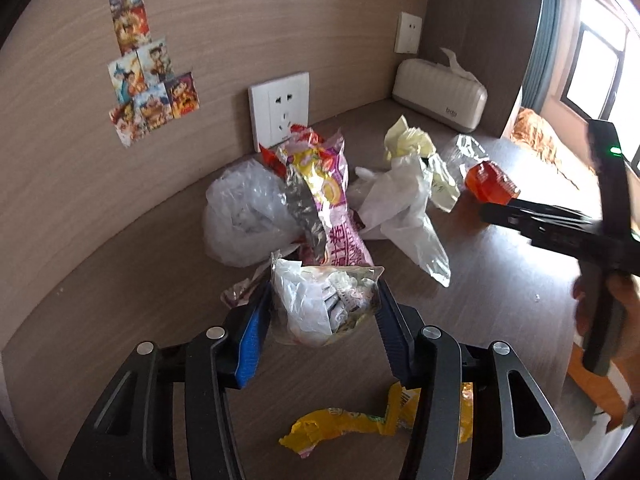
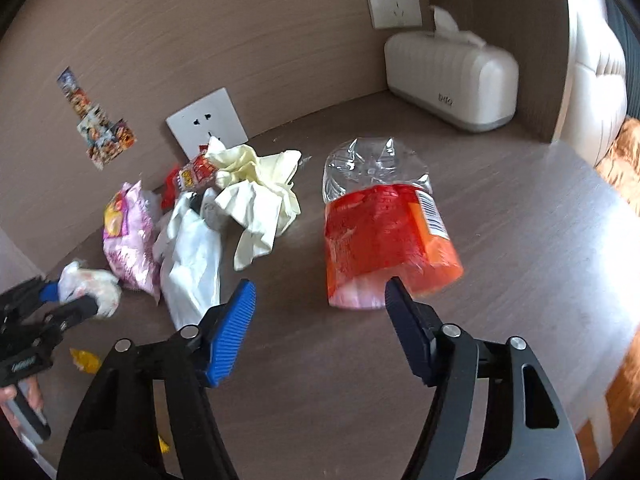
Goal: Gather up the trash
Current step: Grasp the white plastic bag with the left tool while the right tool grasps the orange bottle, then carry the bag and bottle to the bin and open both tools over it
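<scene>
My left gripper [image 1: 324, 300] is shut on a crumpled clear bag of wrappers [image 1: 320, 308], held just above the brown table [image 1: 500, 280]; the right wrist view shows the same gripper [image 2: 70, 300] at far left. My right gripper [image 2: 320, 284] stands open, its fingertips on either side of the near end of an orange-red plastic bag [image 2: 384, 236] that lies on the table, the pads not pressing it. Between the two lie a pink snack wrapper [image 2: 128, 240], a white plastic bag [image 2: 192, 256] and pale yellow crumpled sheets [image 2: 256, 192].
A yellow wrapper [image 1: 360, 424] lies under my left gripper. A crumpled clear bag [image 1: 244, 216] sits by the wall socket [image 1: 280, 108]. A white tissue box [image 2: 452, 80] stands in the back right corner. The wooden wall closes the far side; the table's edge runs at right.
</scene>
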`<state>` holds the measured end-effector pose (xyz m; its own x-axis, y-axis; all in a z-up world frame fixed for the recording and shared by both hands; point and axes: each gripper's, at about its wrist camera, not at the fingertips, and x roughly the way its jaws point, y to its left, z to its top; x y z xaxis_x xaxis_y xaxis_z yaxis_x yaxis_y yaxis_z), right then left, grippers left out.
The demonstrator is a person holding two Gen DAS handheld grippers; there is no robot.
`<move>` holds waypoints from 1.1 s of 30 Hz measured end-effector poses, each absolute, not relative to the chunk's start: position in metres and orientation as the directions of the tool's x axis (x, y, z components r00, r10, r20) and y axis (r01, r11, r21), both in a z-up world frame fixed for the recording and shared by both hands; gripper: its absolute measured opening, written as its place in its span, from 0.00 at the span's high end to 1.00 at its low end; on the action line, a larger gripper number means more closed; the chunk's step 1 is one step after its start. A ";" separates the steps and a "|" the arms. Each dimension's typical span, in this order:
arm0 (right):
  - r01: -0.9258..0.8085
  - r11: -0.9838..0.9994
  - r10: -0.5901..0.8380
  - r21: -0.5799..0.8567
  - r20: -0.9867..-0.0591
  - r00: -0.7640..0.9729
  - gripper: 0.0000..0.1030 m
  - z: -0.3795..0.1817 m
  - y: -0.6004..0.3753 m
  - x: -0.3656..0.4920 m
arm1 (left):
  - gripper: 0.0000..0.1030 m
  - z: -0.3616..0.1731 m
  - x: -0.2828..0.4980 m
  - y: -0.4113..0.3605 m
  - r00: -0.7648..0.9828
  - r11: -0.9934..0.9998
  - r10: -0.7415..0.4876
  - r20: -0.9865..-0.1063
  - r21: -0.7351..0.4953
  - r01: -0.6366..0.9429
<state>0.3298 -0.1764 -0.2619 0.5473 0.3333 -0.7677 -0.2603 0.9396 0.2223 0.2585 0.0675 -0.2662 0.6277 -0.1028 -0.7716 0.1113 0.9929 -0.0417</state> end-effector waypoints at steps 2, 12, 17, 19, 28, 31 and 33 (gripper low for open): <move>-0.252 0.937 0.345 0.242 -0.759 0.553 0.51 -0.264 -0.177 0.338 | 0.51 -0.260 0.257 0.067 0.637 0.993 -0.104 -0.764 -0.042 0.113; -0.312 0.938 0.326 0.152 -0.692 0.644 0.90 -0.209 -0.180 0.297 | 0.51 -0.226 0.247 0.053 0.683 0.988 -0.130 -0.719 -0.037 0.149; -0.330 0.937 0.322 0.113 -0.646 0.692 0.90 -0.160 -0.194 0.254 | 0.51 -0.202 0.246 0.025 0.709 0.977 -0.177 -0.683 -0.034 0.211; -0.317 0.943 0.309 0.104 -0.629 0.714 0.90 -0.142 -0.206 0.236 | 0.51 -0.194 0.246 0.008 0.712 0.969 -0.205 -0.671 -0.035 0.246; -0.154 0.984 0.180 0.095 -0.606 0.775 0.90 -0.108 -0.277 0.163 | 0.51 -0.174 0.236 -0.096 0.666 0.886 -0.381 -0.641 -0.049 0.460; -0.082 0.992 0.125 0.098 -0.619 0.776 0.90 -0.109 -0.305 0.143 | 0.51 -0.179 0.231 -0.136 0.625 0.846 -0.433 -0.649 -0.055 0.530; -0.038 0.994 0.092 0.098 -0.631 0.770 0.90 -0.113 -0.321 0.134 | 0.51 -0.185 0.229 -0.163 0.592 0.815 -0.466 -0.658 -0.059 0.576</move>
<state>0.1337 -0.3213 -0.1127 0.7704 0.0922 -0.6309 -0.0385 0.9944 0.0983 0.2287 -0.1633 -0.1851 0.5917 -0.4656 -0.6581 0.5763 0.8151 -0.0586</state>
